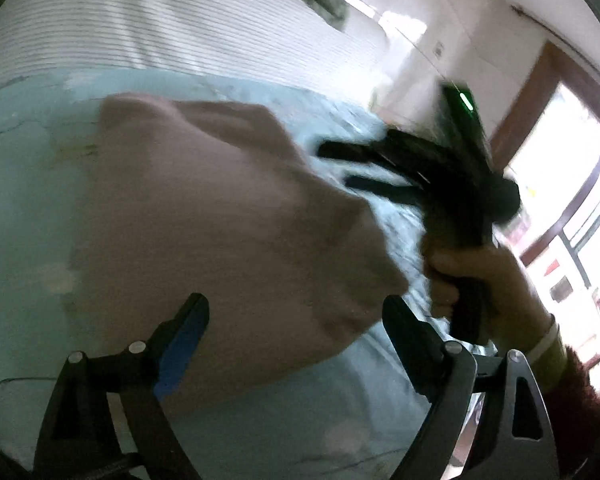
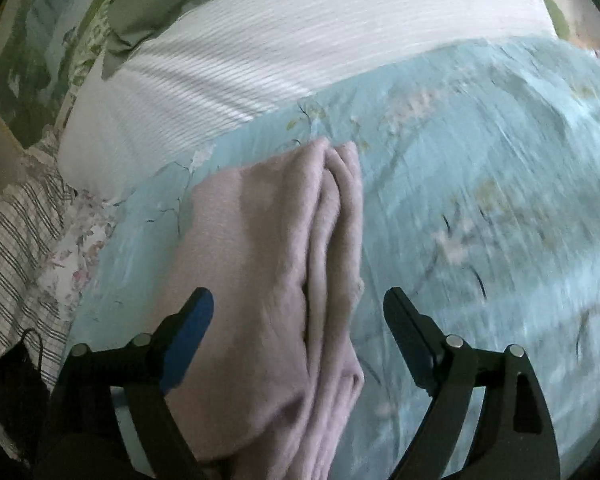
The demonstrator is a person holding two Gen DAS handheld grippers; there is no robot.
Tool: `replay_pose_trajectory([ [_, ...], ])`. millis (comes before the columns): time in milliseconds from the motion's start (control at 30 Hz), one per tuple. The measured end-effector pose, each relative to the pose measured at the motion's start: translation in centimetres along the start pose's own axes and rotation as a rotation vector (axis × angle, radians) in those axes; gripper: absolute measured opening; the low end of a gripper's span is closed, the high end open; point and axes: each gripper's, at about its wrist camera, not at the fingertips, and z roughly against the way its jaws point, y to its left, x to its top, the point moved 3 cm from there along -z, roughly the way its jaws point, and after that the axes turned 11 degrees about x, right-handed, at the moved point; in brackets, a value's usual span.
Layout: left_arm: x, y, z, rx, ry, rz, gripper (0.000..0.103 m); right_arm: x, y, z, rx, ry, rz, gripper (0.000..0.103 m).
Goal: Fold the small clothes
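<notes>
A pale pink garment (image 1: 220, 216) lies folded on a light blue floral bedspread (image 1: 28, 208). In the right wrist view the pink garment (image 2: 284, 264) shows as a long folded stack with layered edges along its right side. My left gripper (image 1: 296, 320) is open and empty, just above the garment's near edge. My right gripper (image 2: 298, 316) is open and empty over the garment's near end. The right gripper also shows in the left wrist view (image 1: 340, 166), held in a hand at the garment's right side, blurred.
A white ribbed blanket (image 2: 260, 60) lies beyond the bedspread (image 2: 480, 184). Green pillows (image 2: 140, 4) sit at the far left. Striped fabric (image 2: 16, 240) lies at the left edge. A window and wooden frame (image 1: 560, 152) stand to the right.
</notes>
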Motion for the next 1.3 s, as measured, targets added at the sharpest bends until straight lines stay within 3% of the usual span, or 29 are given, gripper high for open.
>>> replay_pose_trajectory([
  [167,0.8,6.8,0.2,0.052,0.009,0.152,0.089,-1.9,-1.2,0.4,0.035,0.02,-0.072,0.087],
  [333,0.8,10.7,-1.3,0.031,0.055,0.273,0.089,-2.3,-1.7,-0.3,0.055,0.041,-0.1,0.087],
  [833,2.6,10.3,-6.9,-0.086,0.167,0.377,0.089,-0.9,-2.0,-2.8,0.111,0.071,-0.122,0.087],
  [967,2.7,10.4,-7.8,-0.104,0.165,0.385,0.088,-0.6,-2.0,-3.5,0.124,0.085,-0.11,0.087],
  [1033,2.9,10.0,-8.3,-0.129,0.166,0.37,0.076,-0.6,-1.9,-4.1,0.128,0.106,-0.093,0.078],
  [1067,2.7,10.0,-8.2,-0.134,0.168,0.368,0.074,-0.7,-1.8,-4.6,0.122,0.124,-0.086,0.063],
  [1167,2.7,10.3,-8.9,-0.167,0.173,0.379,0.063,-0.9,-1.8,-5.1,0.131,0.135,-0.1,0.055],
  [1300,2.4,10.1,-7.7,-0.157,0.14,0.368,0.05,-1.2,-0.4,-4.5,0.114,0.113,-0.083,0.04],
])
